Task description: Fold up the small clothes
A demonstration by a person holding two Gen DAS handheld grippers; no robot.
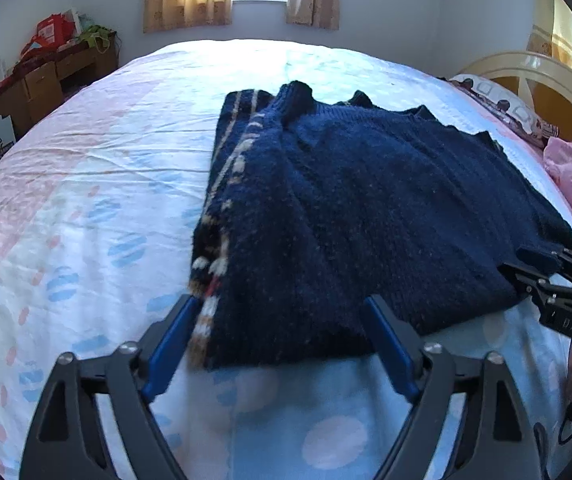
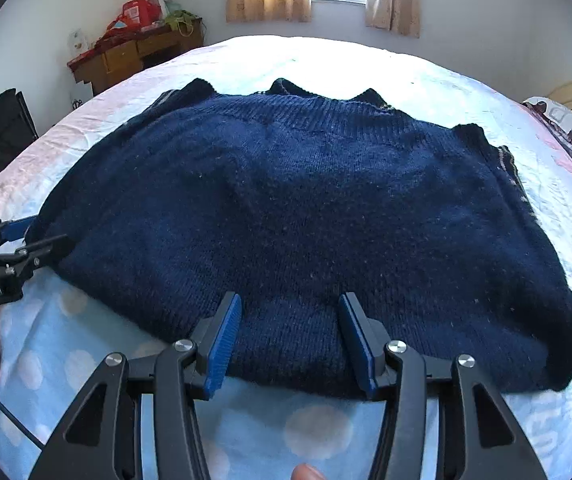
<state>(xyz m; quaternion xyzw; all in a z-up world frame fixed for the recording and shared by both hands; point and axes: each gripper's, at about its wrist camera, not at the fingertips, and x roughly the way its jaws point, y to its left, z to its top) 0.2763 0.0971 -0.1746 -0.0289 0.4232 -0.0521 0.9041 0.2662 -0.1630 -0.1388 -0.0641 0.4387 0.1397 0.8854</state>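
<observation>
Navy knit sweater (image 2: 306, 216) on bed (image 1: 85, 200), both tongs seemingly open at hem

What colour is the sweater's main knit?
Navy blue sweater, with tan-and-white trim at its edge; clearest in the right wrist view.

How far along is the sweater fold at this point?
Partly done: the navy sweater lies on the bed with its striped left side already folded in. In hand: the left gripper and right gripper are open at its near hem, neither closed on it. Left: lifting that hem to fold it away.
</observation>
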